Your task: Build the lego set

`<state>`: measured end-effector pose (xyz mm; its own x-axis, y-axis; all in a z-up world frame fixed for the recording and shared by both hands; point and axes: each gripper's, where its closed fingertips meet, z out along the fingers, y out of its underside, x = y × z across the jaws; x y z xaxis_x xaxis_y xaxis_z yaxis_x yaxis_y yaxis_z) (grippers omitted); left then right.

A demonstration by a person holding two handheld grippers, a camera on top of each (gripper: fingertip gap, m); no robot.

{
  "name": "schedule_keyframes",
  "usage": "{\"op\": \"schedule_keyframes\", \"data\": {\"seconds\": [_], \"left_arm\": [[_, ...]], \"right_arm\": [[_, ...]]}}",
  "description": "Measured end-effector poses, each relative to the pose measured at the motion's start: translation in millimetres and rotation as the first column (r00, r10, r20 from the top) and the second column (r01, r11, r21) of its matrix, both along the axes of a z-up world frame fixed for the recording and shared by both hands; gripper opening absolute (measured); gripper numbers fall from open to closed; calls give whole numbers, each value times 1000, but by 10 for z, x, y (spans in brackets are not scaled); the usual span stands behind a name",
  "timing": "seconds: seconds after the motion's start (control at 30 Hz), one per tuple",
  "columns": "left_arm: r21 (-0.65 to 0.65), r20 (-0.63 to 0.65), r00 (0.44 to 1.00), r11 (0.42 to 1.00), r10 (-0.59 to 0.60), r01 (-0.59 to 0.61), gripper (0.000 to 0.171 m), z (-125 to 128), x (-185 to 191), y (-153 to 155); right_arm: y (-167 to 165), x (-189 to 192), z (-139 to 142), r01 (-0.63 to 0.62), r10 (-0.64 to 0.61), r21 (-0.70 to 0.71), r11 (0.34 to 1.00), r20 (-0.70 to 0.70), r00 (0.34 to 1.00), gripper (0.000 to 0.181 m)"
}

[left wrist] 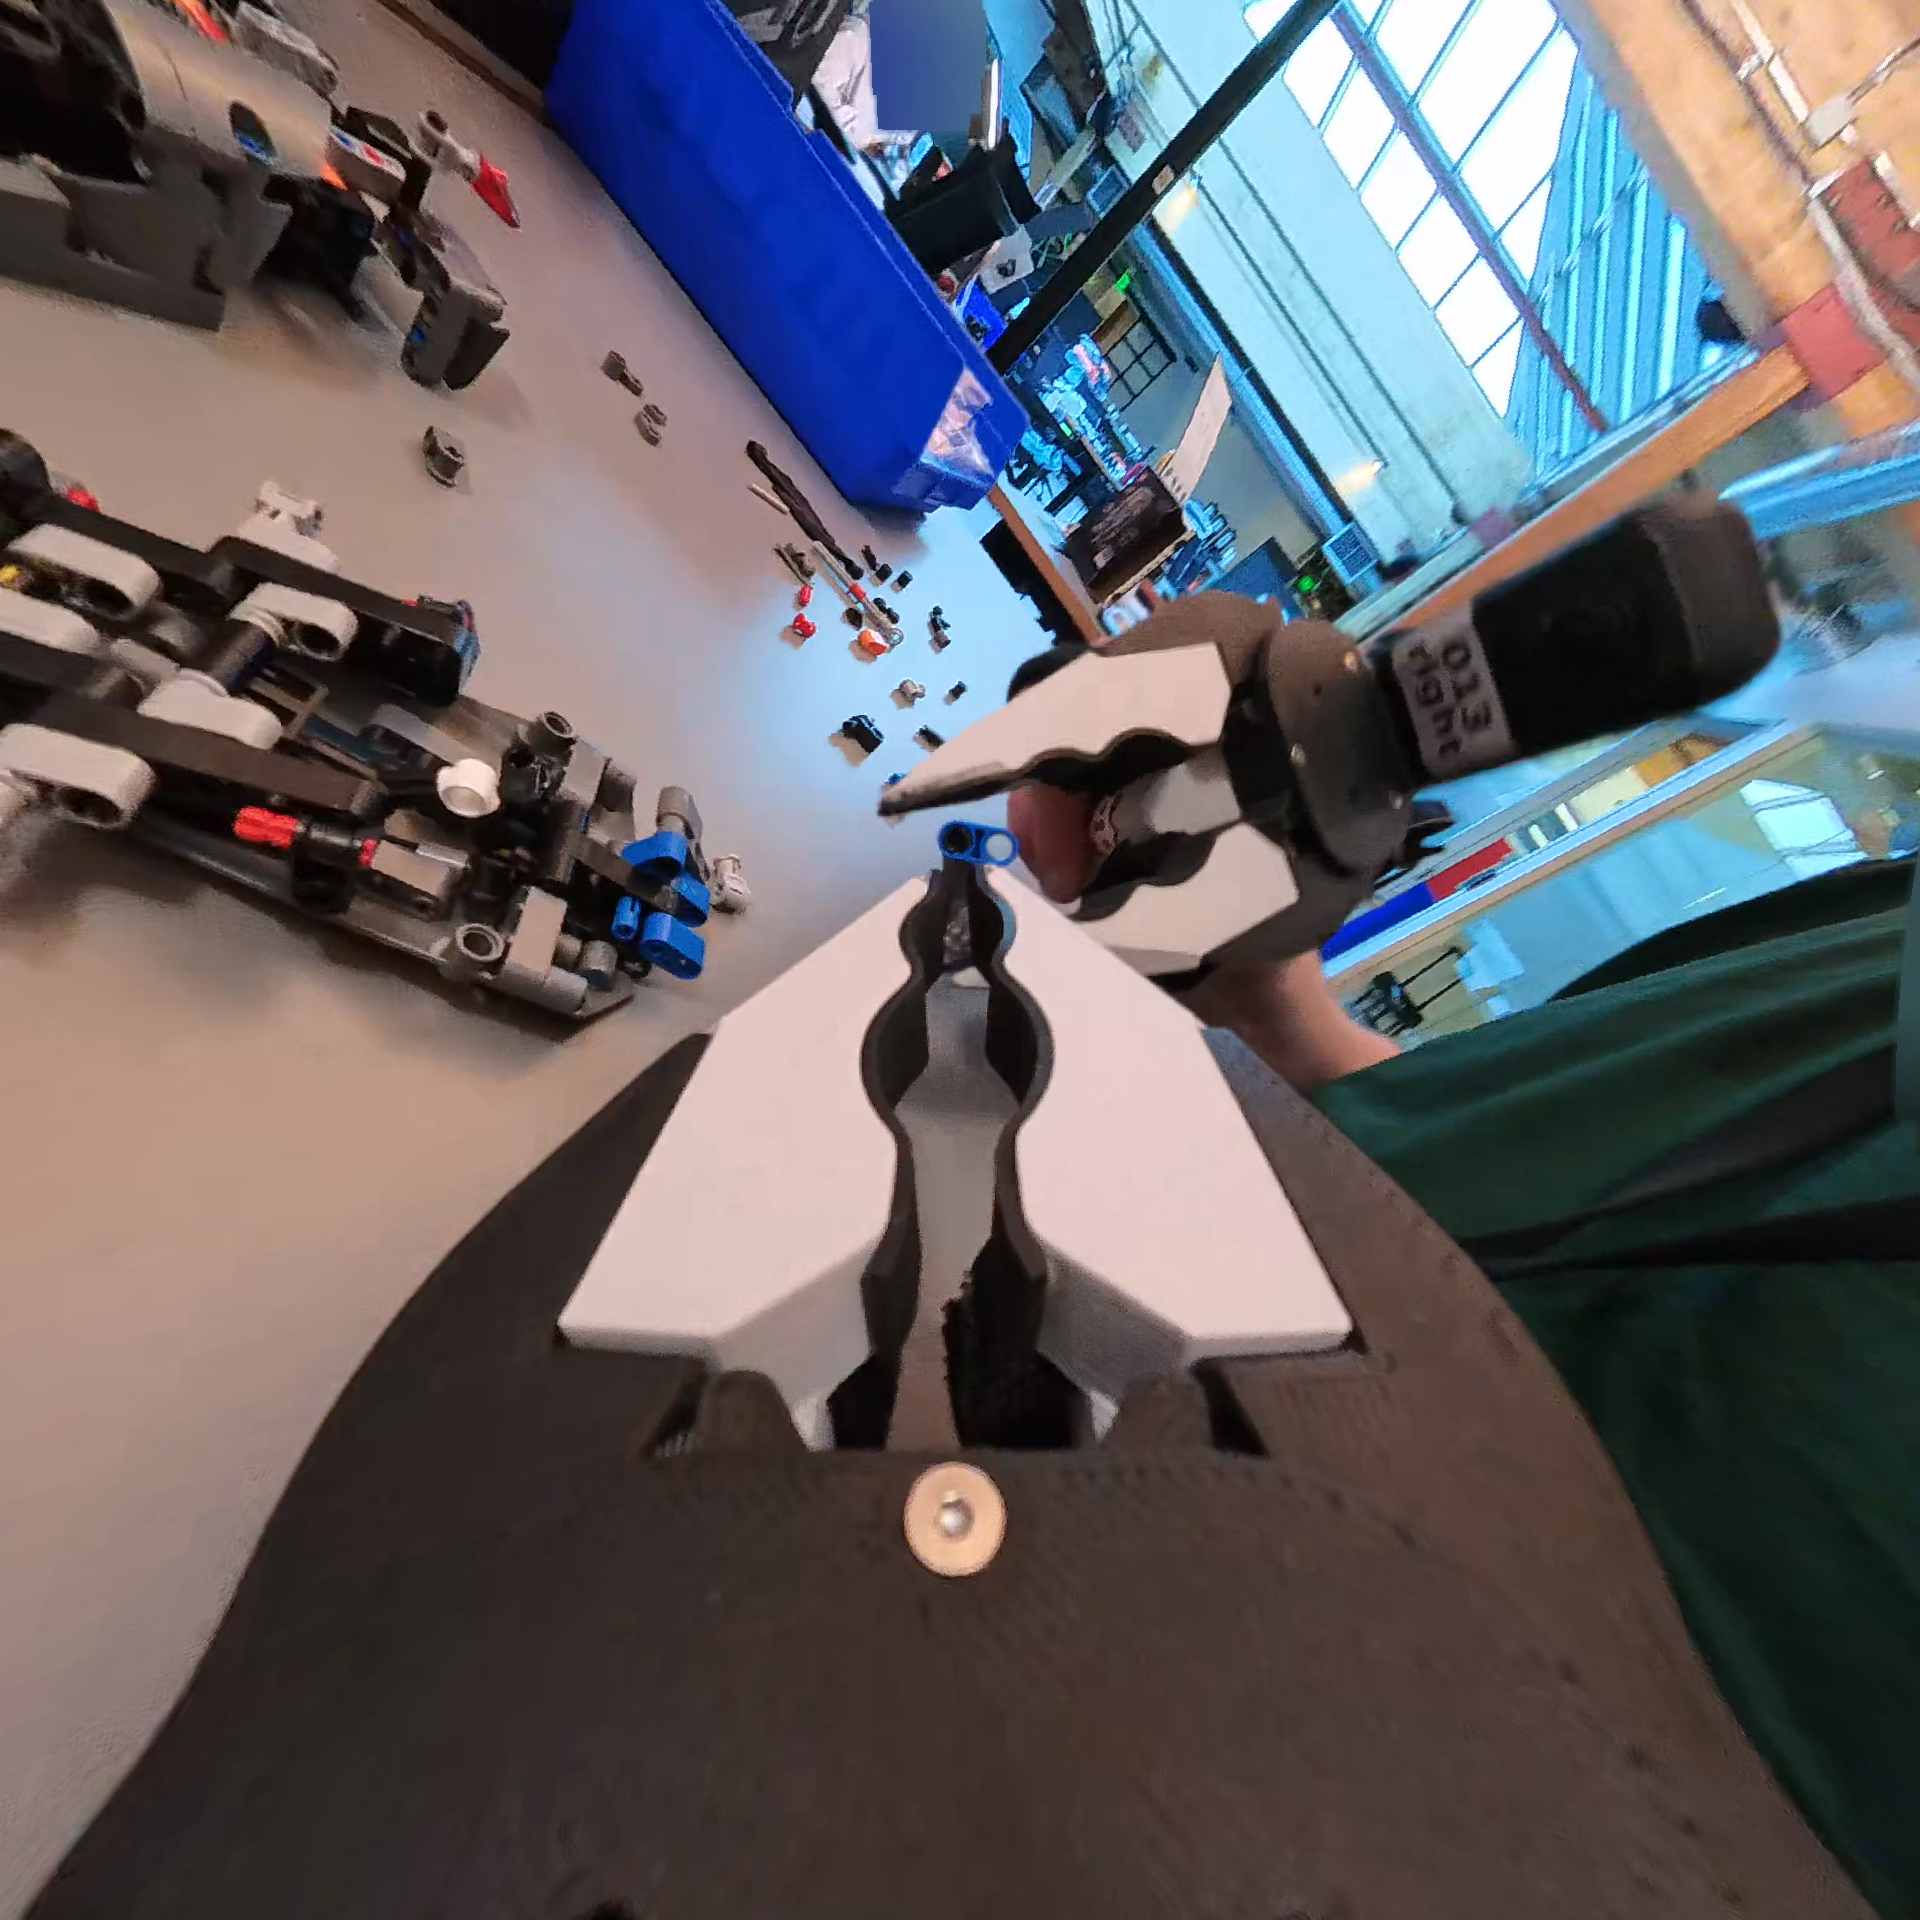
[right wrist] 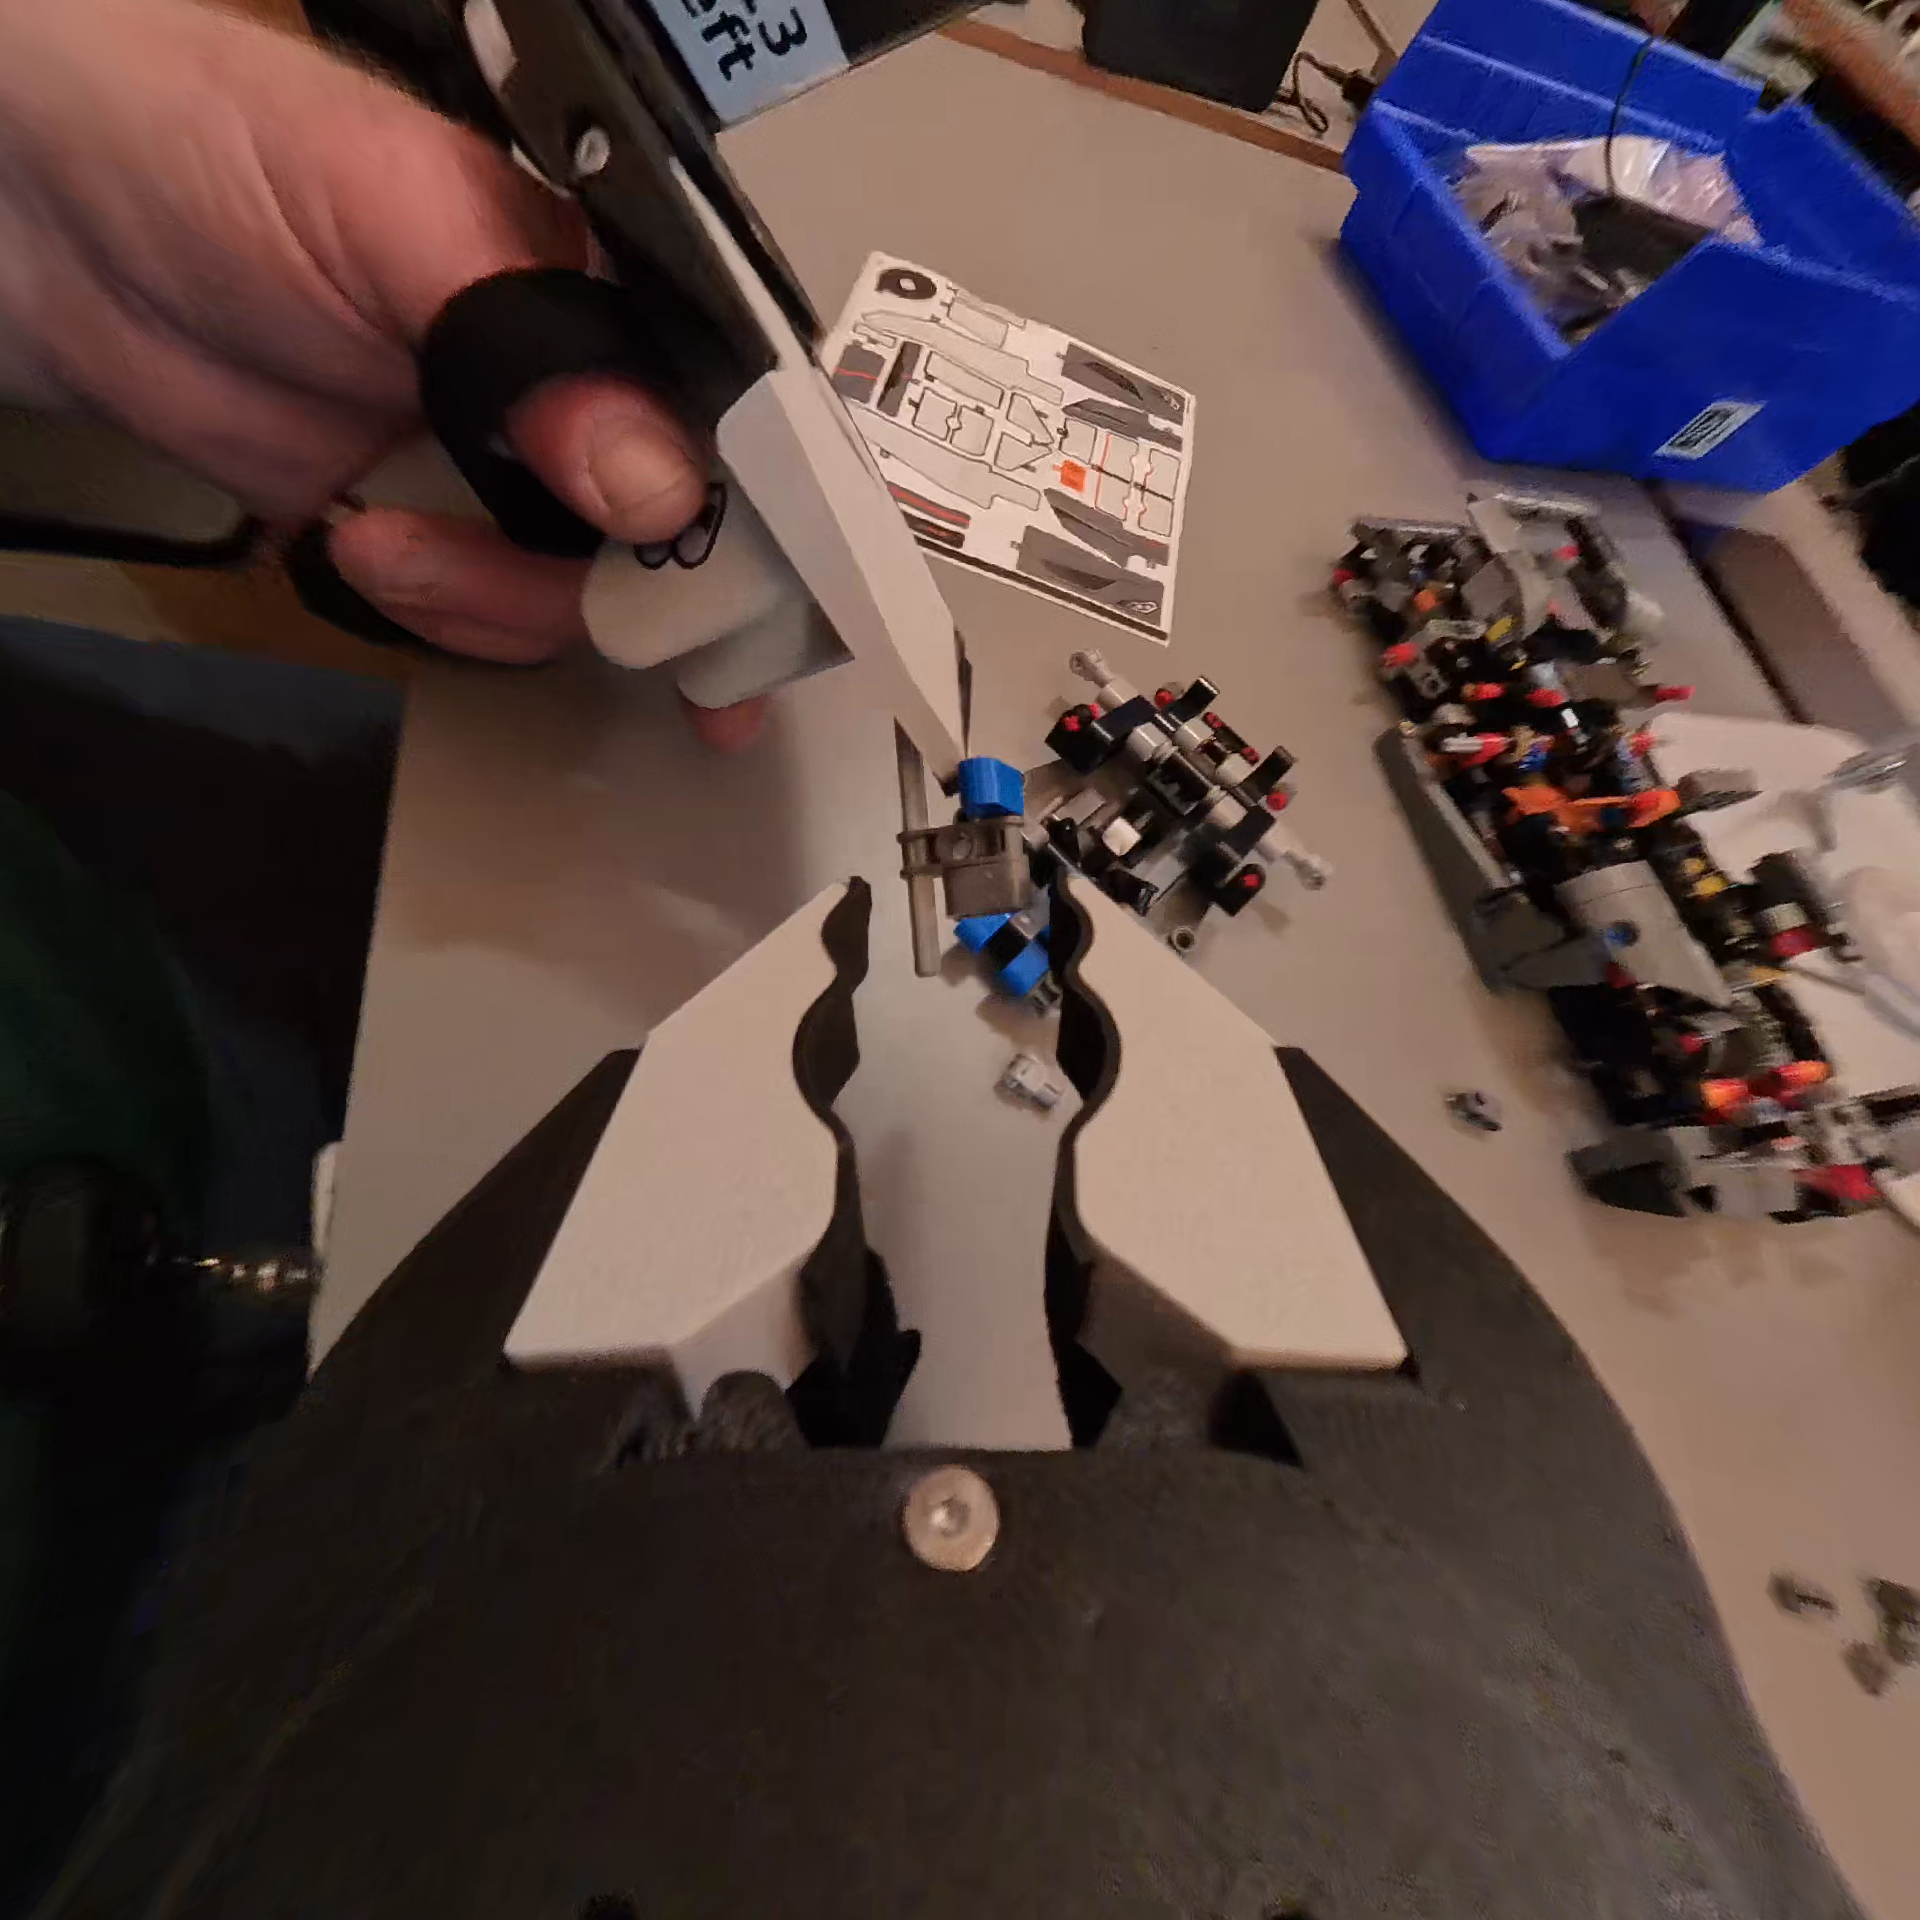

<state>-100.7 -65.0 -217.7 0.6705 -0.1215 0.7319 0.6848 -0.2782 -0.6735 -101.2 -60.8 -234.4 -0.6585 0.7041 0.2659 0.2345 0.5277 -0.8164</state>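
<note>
— Above the bench (right wrist: 1195,208), why hold that small blue-and-grey lego piece (right wrist: 982,847) aloft?
— So the right gripper (right wrist: 961,904), fingers spread, can reach it — the left gripper (left wrist: 961,894) pinches it steady.

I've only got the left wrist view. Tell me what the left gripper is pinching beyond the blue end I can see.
Observer: In the right wrist view, the blue piece in the left gripper is joined to a dark grey connector block with a light grey axle through it.
Operator: Report the right gripper's jaws.
Observer: The right gripper is open and grips nothing; the block appears just ahead of its tips.
Operator: Name something on the table that I'm missing.
Observer: A sticker sheet lies flat on the grey table, beyond the left gripper.
</note>
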Motion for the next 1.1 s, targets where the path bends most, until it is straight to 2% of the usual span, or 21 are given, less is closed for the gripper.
{"op": "schedule_keyframes", "data": {"seconds": [0.07, 0.2, 0.27, 0.37, 0.47, 0.6, 0.77, 0.9, 0.97, 1.1], "left_arm": [[-2, 51, 999, 1000, 6, -6, 1, -4, -2, -2], [6, 104, 995, 1000, 5, -5, 1, 4, -1, -10], [15, 97, 995, 1000, 11, -12, 2, 16, -2, -4], [59, 74, 997, 998, 30, -34, 18, 87, -26, -19], [81, 6, 999, 996, 35, -36, 25, 125, -20, -60], [70, -5, 1000, 997, -19, 19, 22, 109, 114, -42], [117, -13, 1000, 993, -17, 18, 2, 178, 166, -27], [101, -37, 999, 995, -1, 4, 1, 150, 164, -32], [95, -22, 1000, 995, 16, -14, 2, 138, 138, -31], [113, 41, 999, 994, 2, -7, 1, 162, 110, -43]], "right_arm": [[-12, -5, 6, 9, -6, 68, 998, -51, 999, 22], [-21, 9, -1, 13, -9, 82, 997, -52, 999, 21], [-28, 21, -3, 12, -12, 4, 1000, -2, 1000, 21], [-31, 46, 32, 17, -1, -176, 984, 88, 996, 21], [-13, 65, 58, 34, 18, -317, 948, 158, 987, 21], [-61, 105, 106, 20, 71, -426, 905, 198, 978, 21], [-160, 178, 92, 6, 138, -492, 870, 256, 957, 21], [-129, 177, 84, 21, 116, -492, 870, 247, 962, 23], [-94, 169, 89, 30, 92, -472, 881, 234, 968, 34], [-80, 223, 128, -31, 106, -395, 918, 169, 980, 42]]}}
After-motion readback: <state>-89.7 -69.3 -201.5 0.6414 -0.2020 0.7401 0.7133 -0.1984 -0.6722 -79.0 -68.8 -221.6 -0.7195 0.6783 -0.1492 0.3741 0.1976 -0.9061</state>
